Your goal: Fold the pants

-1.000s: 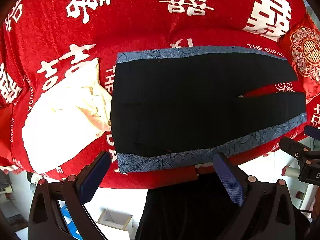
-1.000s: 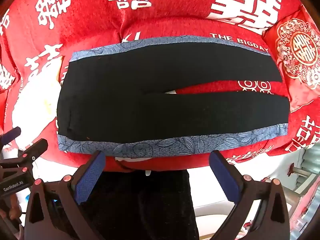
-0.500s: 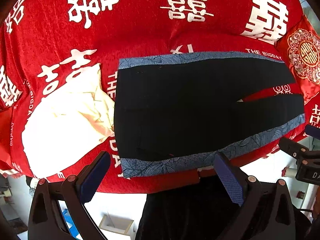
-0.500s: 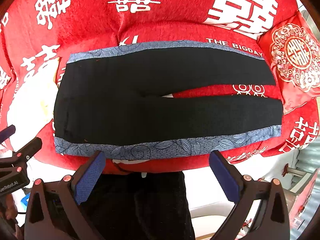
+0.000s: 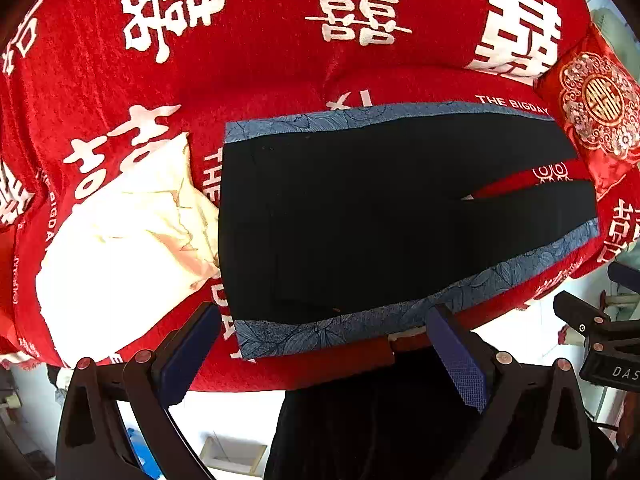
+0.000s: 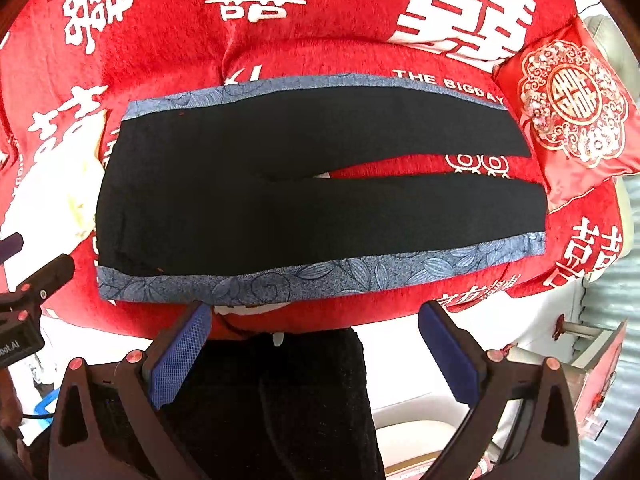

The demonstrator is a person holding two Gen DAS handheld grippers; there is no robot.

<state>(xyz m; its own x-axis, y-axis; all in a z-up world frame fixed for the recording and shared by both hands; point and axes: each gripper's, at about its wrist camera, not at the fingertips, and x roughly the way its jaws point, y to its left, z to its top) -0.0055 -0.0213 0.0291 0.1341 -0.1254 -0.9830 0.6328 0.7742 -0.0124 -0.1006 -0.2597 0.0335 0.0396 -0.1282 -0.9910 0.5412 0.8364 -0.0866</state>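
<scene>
Black pants (image 5: 380, 216) with blue patterned side stripes lie flat on a red cushioned surface, waist to the left and both legs spread to the right. They also show in the right wrist view (image 6: 304, 196). My left gripper (image 5: 324, 344) is open and empty, hovering over the near blue stripe by the waist end. My right gripper (image 6: 312, 344) is open and empty, just in front of the near stripe at the middle of the pants.
A cream cloth (image 5: 120, 240) lies left of the waist. A red embroidered cushion (image 6: 572, 108) sits by the leg ends. The red cover (image 5: 260, 60) with white characters drops off at the near edge, with the person's dark clothing (image 6: 272, 400) below.
Both grippers have moved forward and a little down toward the near edge of the pants. The pants have not moved.
</scene>
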